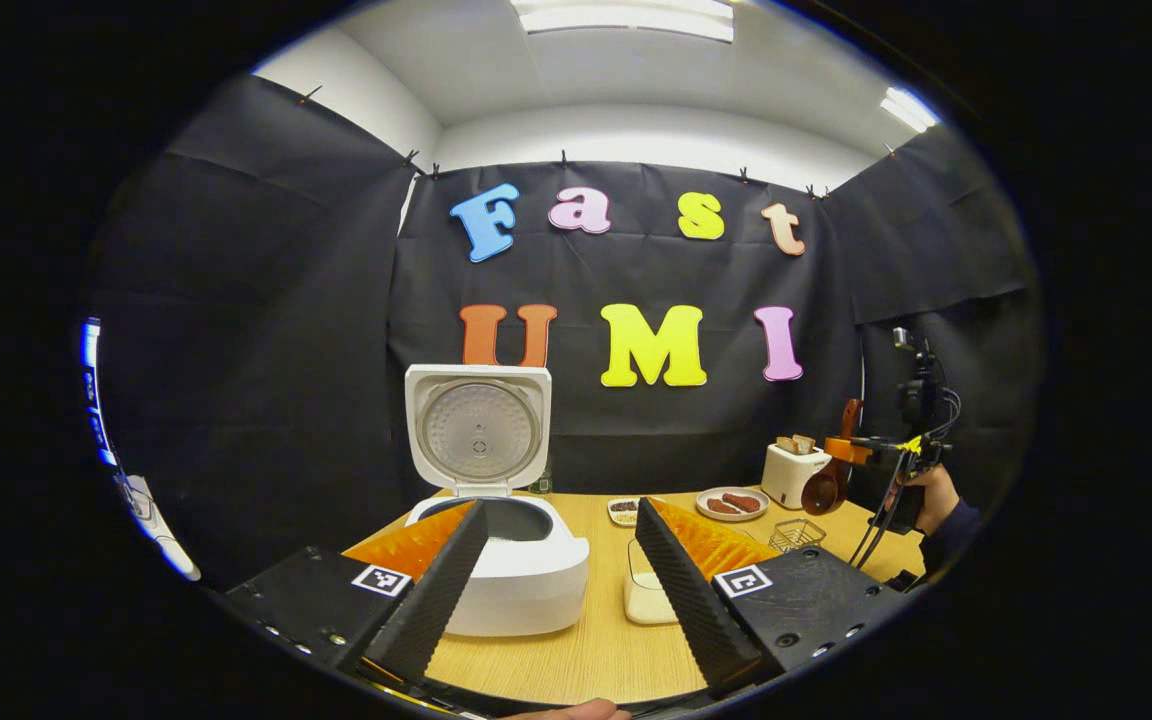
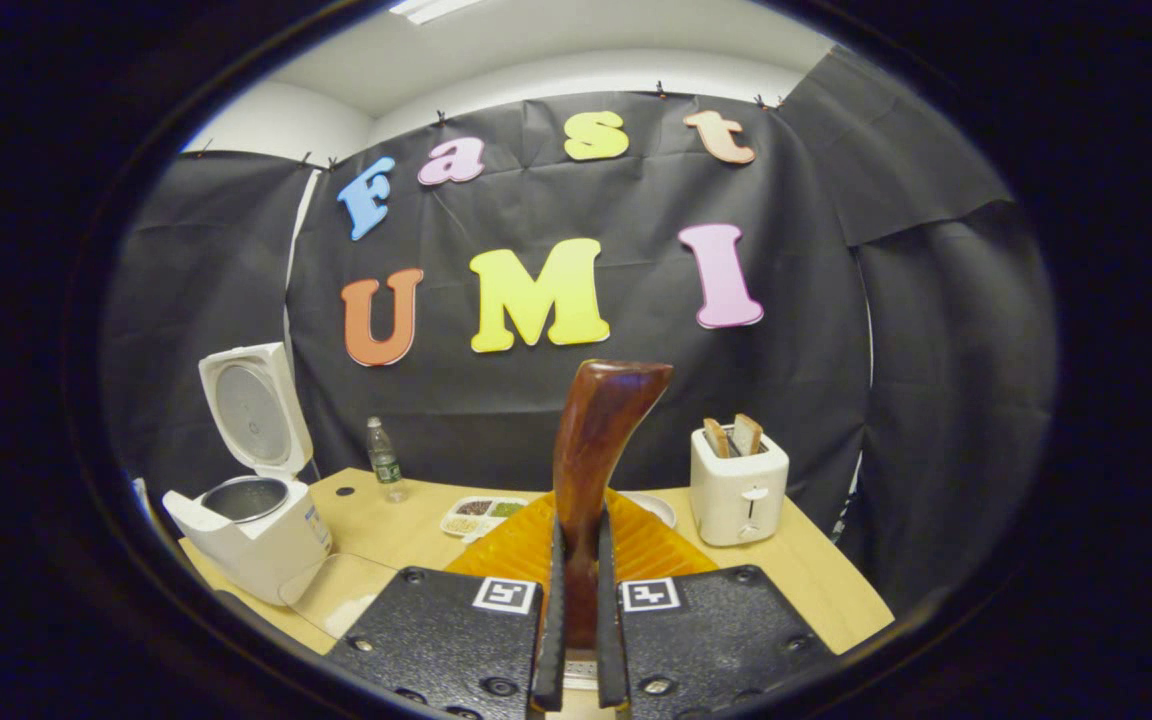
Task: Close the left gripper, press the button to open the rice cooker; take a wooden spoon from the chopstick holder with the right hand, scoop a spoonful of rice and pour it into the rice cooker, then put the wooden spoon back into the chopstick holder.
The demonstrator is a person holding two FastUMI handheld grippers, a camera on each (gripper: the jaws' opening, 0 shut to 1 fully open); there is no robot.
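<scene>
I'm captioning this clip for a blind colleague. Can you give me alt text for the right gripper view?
The right gripper is shut on the handle of a wooden spoon, which stands upright between its fingers. Beyond it on the wooden table, a white rice cooker sits at left with its lid raised, and a white toaster holding bread stands at right.

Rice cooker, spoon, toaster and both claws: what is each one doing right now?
Rice cooker: lid up, open.
Spoon: held upright, off the table.
Right claw: shut on the spoon.
Left claw: open, holding nothing.
Toaster: two bread slices sticking up.
Bottle: upright, cap on.
Plate: sausages on it.
</scene>
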